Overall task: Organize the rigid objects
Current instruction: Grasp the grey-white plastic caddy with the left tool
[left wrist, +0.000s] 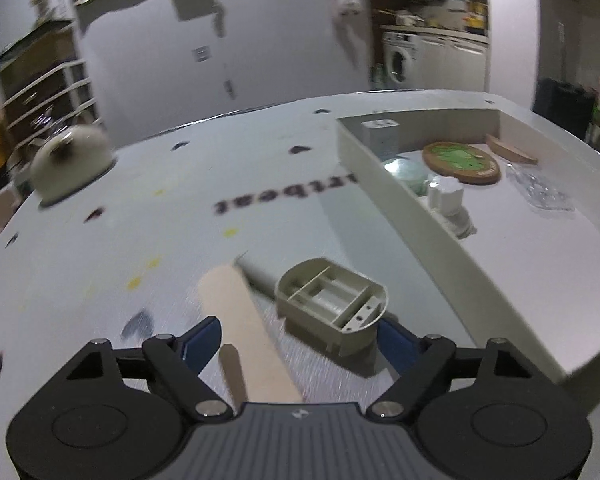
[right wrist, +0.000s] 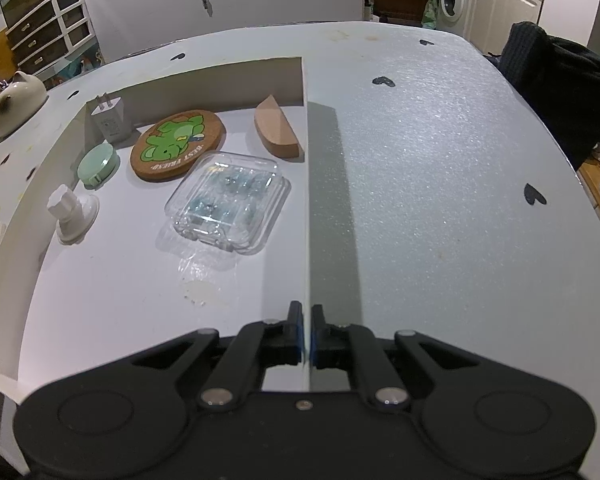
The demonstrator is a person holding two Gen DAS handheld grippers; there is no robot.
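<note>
Your left hand-held gripper stood spread wide around a flat wooden stick and ribbed beige battery housing on the table; your right hand-held gripper pinched the shallow white tray's thin wall.

— How does the left gripper stand?
— Low over the table, jaws spread wide, blue pads apart; a wooden stick and a grey battery holder lie between them.
— And the right gripper?
— Jaws nearly together, clamped on the thin right wall of the white tray, one pad on either side.
</note>
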